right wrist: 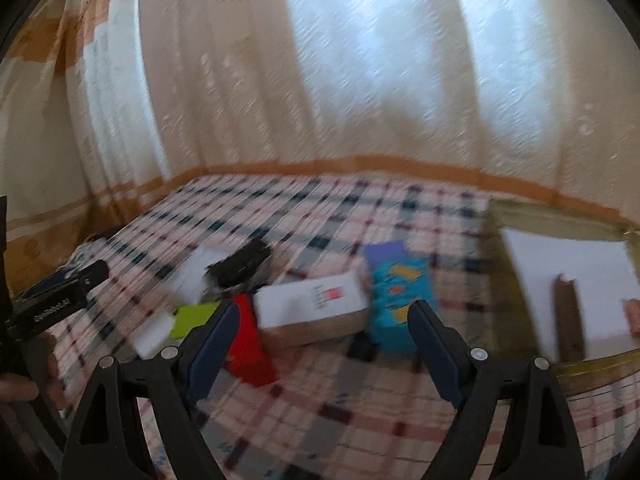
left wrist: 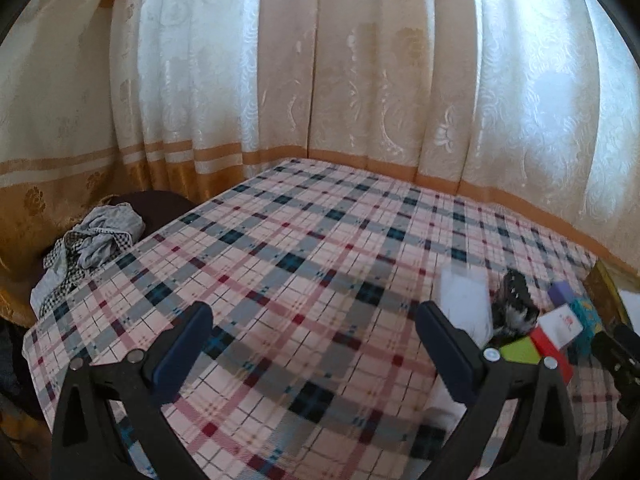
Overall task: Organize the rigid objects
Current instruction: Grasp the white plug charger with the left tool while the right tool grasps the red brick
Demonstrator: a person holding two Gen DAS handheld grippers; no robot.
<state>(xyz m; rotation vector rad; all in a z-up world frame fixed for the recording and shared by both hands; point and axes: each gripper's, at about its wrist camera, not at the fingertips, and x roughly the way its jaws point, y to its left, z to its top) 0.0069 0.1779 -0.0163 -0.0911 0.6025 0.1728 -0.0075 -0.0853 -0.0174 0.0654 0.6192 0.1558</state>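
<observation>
A cluster of boxes lies on the plaid tablecloth (left wrist: 300, 248). In the right wrist view, blurred, a white box with a tan side (right wrist: 312, 308) sits between a red box (right wrist: 250, 348) and a blue patterned box (right wrist: 400, 300). A lime-green box (right wrist: 192, 318), a white box (right wrist: 196, 272) and a black object (right wrist: 240, 266) lie to the left. My right gripper (right wrist: 324, 312) is open just in front of the white-and-tan box. My left gripper (left wrist: 314, 316) is open and empty over bare cloth; the cluster (left wrist: 556, 328) lies to its right.
Cream and orange curtains (left wrist: 320, 80) hang behind the table. Crumpled checked cloth (left wrist: 88, 248) lies off the table's left edge. A gold-rimmed tray with a white sheet (right wrist: 568, 280) and a brown object (right wrist: 566, 320) sits at the table's right. The left gripper shows in the right wrist view (right wrist: 60, 300).
</observation>
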